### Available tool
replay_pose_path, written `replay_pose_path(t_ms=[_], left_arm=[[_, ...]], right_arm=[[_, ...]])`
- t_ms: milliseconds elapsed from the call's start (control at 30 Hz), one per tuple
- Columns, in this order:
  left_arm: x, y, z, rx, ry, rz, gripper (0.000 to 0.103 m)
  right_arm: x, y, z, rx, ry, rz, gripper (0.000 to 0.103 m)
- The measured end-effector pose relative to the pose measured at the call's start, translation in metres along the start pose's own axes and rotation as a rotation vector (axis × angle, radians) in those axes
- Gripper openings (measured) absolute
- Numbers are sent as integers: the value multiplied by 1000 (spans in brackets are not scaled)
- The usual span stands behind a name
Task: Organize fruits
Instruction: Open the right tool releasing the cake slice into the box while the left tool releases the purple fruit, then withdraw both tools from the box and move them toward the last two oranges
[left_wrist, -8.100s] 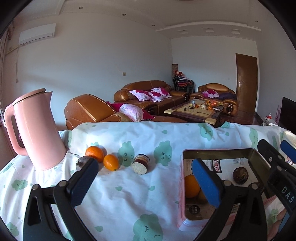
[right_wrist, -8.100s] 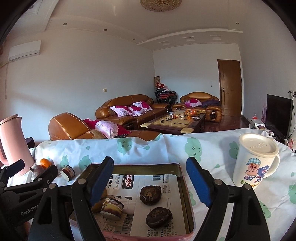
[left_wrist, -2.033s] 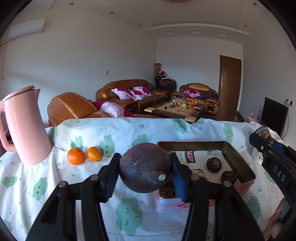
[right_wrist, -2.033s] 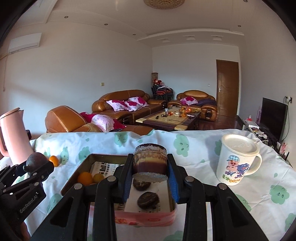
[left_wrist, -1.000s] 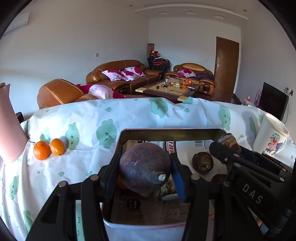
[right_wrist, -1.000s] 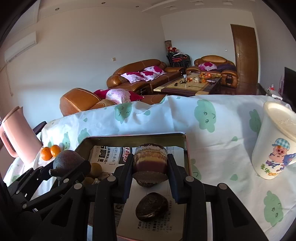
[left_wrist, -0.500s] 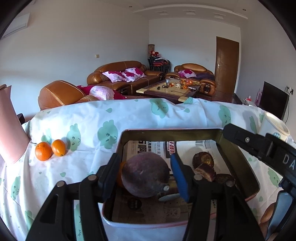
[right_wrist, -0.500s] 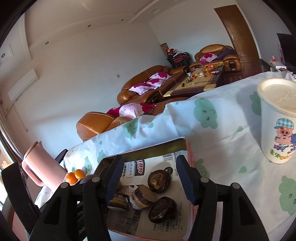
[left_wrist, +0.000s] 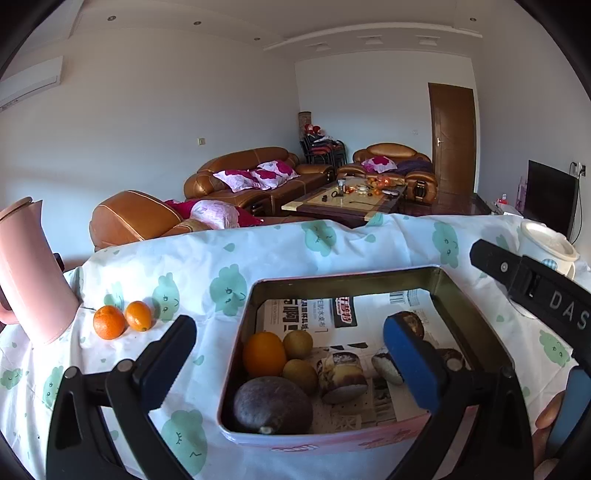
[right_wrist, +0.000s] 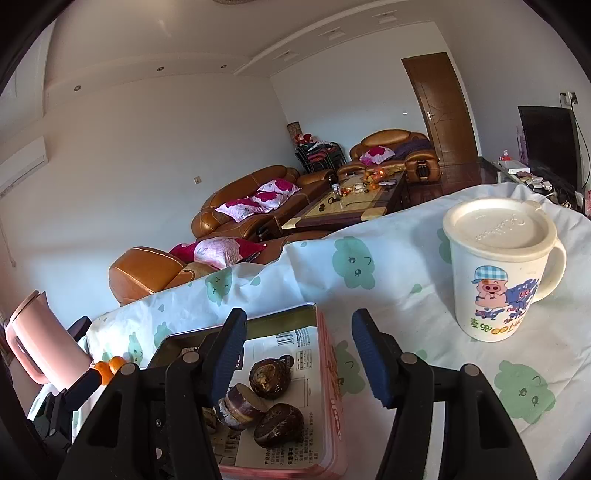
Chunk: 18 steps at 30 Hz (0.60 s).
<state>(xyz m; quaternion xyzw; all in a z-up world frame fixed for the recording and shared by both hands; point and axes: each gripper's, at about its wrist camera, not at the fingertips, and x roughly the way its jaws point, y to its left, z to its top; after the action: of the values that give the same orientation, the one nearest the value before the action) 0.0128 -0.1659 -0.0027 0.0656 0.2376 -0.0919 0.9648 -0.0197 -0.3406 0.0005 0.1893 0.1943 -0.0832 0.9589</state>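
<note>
The left gripper (left_wrist: 291, 354) is opening, its jaws spread wide with nothing between the pads. The dark round fruit (left_wrist: 272, 405) lies free below it, in the near left corner of the tin tray (left_wrist: 343, 280). The right gripper (right_wrist: 299, 354) stands about half open and empty, over the tray's right edge; the cut fruit pieces (right_wrist: 240, 406) lie in the tray below and to its left.

Outside the tray, two oranges (left_wrist: 122, 320) sit on the tablecloth (left_wrist: 258, 254), ahead and to the left of the left gripper, touching each other beside the pink kettle (left_wrist: 31, 273). Being round, they present no long axis. The left hand is judged nearer to them; the right is well apart.

The cloth is loose and creased. A lidded mug (right_wrist: 498, 273) stands ahead and to the right of the right gripper. Sofas occupy the room beyond.
</note>
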Motion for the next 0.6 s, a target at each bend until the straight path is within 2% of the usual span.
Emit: replay_pose_path(t_ms=[167, 233, 300, 600], left_arm=[[-4, 3, -3, -11, -3, 2, 103], [-6, 5, -4, -15, -8, 3, 103], [-9, 8, -5, -17, -11, 7, 103], [-21, 30, -12, -26, -17, 30, 103]], right_arm=[[-13, 3, -3, -37, -77, -42, 63], [-19, 8, -5, -55, -113, -53, 70], [-23, 13, -7, -69, -141, -58, 72], [-30, 30, -15, -123, -159, -92, 73]])
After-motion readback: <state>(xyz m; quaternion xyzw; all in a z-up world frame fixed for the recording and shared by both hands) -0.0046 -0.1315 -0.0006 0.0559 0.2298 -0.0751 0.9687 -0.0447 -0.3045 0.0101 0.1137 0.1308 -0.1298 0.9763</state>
